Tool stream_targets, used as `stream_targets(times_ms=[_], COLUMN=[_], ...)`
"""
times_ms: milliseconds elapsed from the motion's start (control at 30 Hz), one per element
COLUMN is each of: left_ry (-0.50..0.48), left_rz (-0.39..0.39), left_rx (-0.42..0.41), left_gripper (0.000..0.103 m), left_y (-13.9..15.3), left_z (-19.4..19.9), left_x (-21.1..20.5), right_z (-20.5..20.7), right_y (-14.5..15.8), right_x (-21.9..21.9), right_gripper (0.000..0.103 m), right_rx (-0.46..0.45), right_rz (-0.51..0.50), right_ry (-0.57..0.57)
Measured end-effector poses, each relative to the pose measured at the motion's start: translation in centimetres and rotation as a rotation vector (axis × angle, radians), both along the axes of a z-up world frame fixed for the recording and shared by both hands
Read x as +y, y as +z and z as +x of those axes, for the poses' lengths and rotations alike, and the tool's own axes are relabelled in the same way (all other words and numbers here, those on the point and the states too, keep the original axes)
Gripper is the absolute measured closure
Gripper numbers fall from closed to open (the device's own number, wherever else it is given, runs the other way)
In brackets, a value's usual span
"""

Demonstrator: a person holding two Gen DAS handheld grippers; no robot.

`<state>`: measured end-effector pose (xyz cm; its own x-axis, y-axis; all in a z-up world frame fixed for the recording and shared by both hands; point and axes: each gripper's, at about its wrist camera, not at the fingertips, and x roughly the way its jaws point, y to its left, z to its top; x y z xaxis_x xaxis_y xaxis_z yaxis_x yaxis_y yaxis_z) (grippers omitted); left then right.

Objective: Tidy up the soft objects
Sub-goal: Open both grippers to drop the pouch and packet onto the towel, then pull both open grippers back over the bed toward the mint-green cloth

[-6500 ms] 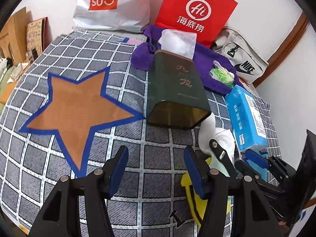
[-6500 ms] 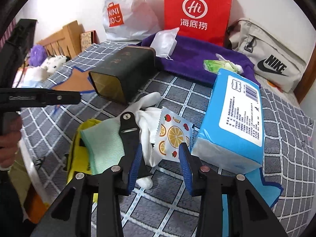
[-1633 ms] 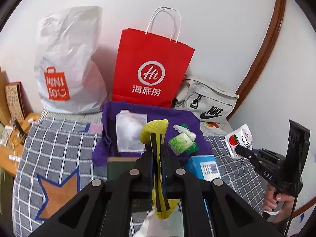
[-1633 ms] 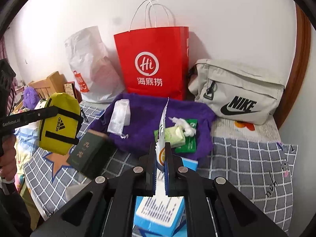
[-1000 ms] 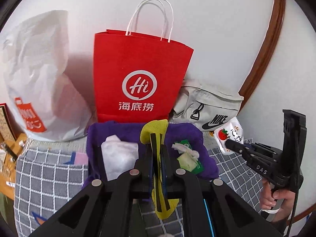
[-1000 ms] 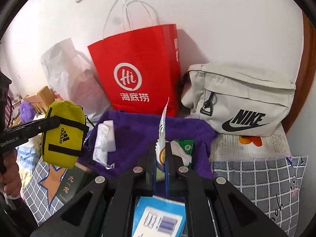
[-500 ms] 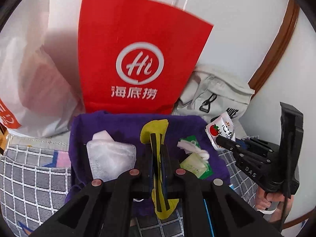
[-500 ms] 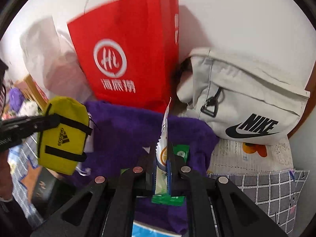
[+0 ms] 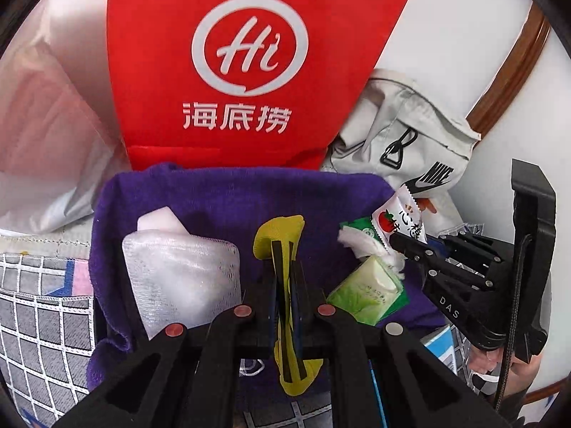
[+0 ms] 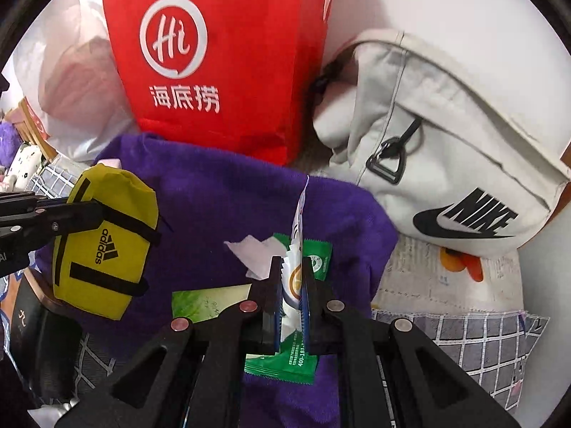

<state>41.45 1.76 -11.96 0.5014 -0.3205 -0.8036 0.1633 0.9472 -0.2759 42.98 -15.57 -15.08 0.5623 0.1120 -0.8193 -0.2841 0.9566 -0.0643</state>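
A home bedroom, by the look of it: a grey quilted bedcover with a white grid runs to a white wall; along its far edge lean a red paper shopping bag, a translucent white plastic bag and a cream fabric waist bag; a curved brown wooden frame rims the wall.

red hi paper bag, white plastic bag, grey nike bag, grid-pattern sheet, wooden trim, dark tin

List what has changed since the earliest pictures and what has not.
The left gripper, open above the bedspread then, is now shut on the yellow adidas pouch. The right gripper has closed on the fruit-print sachet. Both were lifted and carried over the purple towel. The red Haidilao bag and Nike bag stayed in place.
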Motion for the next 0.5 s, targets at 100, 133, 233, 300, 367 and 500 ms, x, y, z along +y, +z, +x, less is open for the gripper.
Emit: stream_targets(times_ms=[100,133,233,300,367,500], left_ry=[0.004,0.005,0.012,0.015,0.021,0.016], left_rz=[0.002,0.001,-0.005,-0.002,0.012,0.026], left_rx=[0.013,0.019,0.033,0.038,0.036,0.032], left_gripper=[0.096,0.096,0.096,0.095,0.095,0.088], left_y=[-0.5,-0.7,-1.1,-1.2,-1.3,-1.1], left_z=[0.2,0.3,0.5,0.7,0.7,0.6], left_x=[0.1,0.1,0.3,0.3,0.2,-0.1], right_z=[0.1,0.2,0.5,0.6,0.5,0.3], right_y=[-0.4,-0.5,-0.7,-0.7,-0.6,0.0], right_x=[-0.1,-0.2,-0.3,-0.2,0.0,0.3], right_gripper=[0.093,0.093,0.089,0.082,0.068,0.049], right_rx=[0.011,0.018,0.039,0.045,0.048,0.036], right_rz=[0.008,0.014,0.046,0.06,0.075,0.137], right_ry=[0.002,0.002,0.015,0.024,0.042,0.08])
